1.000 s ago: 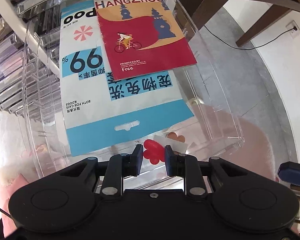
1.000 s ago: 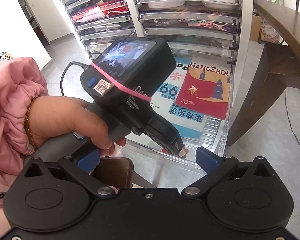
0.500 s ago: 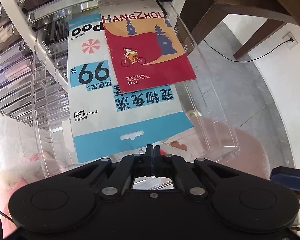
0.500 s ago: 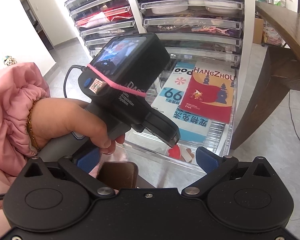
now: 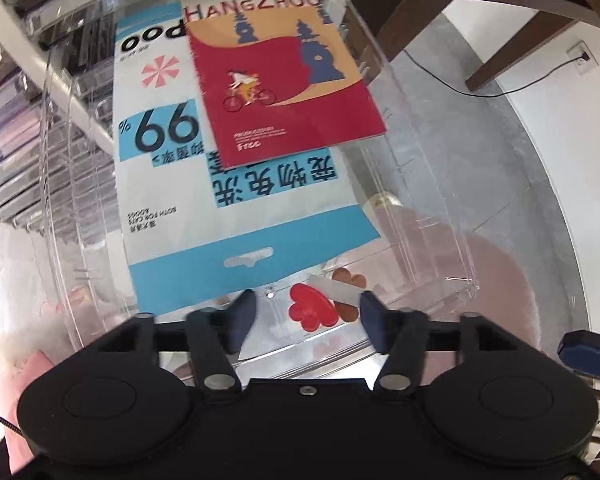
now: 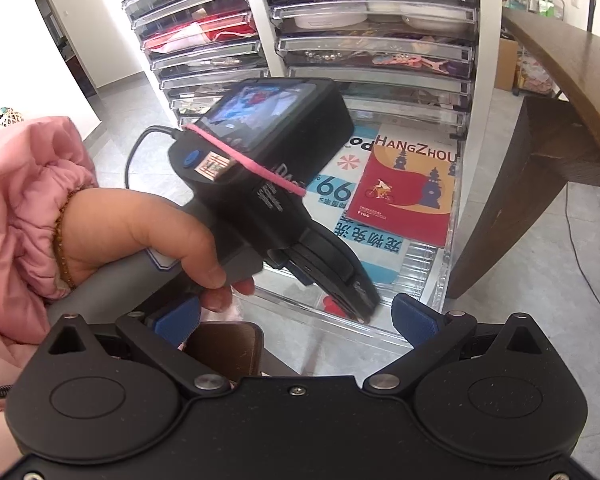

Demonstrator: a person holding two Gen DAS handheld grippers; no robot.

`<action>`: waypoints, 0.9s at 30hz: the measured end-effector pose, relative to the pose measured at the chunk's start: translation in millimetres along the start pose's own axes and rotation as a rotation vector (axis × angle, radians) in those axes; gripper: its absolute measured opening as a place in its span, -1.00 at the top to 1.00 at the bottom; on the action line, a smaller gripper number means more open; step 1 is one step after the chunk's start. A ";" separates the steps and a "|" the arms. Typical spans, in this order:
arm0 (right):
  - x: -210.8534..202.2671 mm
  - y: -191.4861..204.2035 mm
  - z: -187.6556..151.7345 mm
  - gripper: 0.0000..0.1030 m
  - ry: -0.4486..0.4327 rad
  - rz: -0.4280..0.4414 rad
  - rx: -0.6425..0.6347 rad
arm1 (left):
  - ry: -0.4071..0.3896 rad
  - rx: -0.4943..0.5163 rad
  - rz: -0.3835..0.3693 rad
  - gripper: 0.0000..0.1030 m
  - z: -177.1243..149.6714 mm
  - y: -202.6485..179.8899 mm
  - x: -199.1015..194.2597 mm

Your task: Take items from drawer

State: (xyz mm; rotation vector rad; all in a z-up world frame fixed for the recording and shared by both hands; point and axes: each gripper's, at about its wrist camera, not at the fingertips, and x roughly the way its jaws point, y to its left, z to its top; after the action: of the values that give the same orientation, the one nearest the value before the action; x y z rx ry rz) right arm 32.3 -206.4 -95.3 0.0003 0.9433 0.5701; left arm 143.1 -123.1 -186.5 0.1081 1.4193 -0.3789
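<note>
Clear plastic drawer (image 5: 432, 216) stands pulled out, holding a blue-white pouch (image 5: 236, 208), a red booklet (image 5: 284, 88) at 12 o'clock and red stickers (image 5: 312, 306) between the spread left tool (image 5: 306, 314) (empty); the right tool (image 6: 296, 318), also spread, waits outside.

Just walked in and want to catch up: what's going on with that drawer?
A person holds a hand-held gripper in each hand at a pulled-out clear drawer. The left hand-held gripper is open over a small red flower-shaped piece at the drawer's front. A red Hangzhou booklet lies on a blue-and-white packet. The right hand-held gripper is open, holding nothing.
</note>
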 end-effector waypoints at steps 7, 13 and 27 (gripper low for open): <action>-8.8 2.6 -1.3 -1.00 -0.013 -0.010 -0.011 | -0.001 0.048 0.032 -0.12 2.4 -9.8 3.2; -16.3 4.7 -2.4 -1.00 -0.024 -0.019 -0.020 | -0.025 0.123 0.075 0.48 -3.9 -28.1 11.9; -18.0 3.2 -4.7 -1.00 -0.027 -0.024 -0.015 | -0.030 0.032 -0.059 0.99 -1.9 2.5 1.0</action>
State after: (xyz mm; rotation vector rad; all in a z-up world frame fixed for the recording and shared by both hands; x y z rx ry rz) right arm 19.0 -213.1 -83.6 -0.0162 0.9114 0.5535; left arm 142.2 -120.4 -188.2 0.0860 1.3898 -0.4501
